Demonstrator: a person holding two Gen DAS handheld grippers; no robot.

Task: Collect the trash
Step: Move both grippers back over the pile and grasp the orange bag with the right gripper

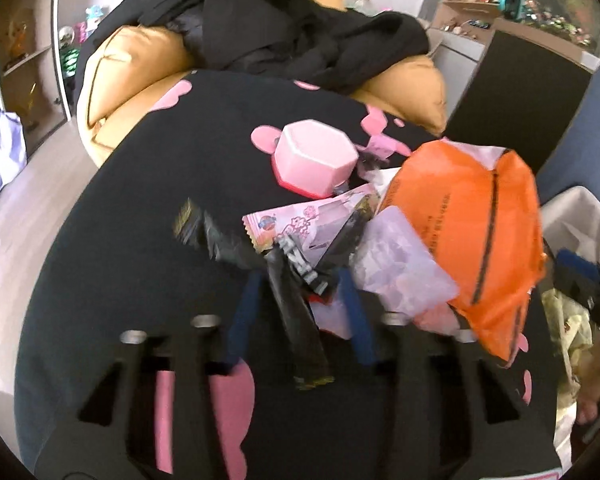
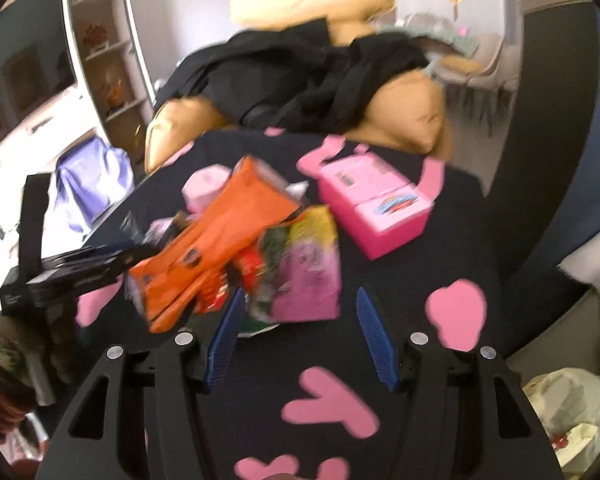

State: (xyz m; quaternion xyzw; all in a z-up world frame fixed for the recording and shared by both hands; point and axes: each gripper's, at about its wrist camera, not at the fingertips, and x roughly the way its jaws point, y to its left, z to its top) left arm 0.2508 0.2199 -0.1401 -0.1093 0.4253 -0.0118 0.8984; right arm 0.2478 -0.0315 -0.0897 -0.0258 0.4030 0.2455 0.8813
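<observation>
Low in frame, the left gripper (image 1: 300,300) clenches a black wrapper (image 1: 296,320); the right gripper (image 2: 300,336) stands released. Trash litters a black, pink-patterned cloth (image 1: 140,200), tan cushions (image 1: 140,64) upper centre.

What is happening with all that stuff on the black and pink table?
A person is picking up trash with a grabber in each hand. The left gripper has a black wrapper between its fingers, at the edge of a pile with an orange bag and a pink packet. The right gripper is open and holds nothing, close to a crumpled colourful wrapper. A pink box sits farther back on the tablecloth.
</observation>
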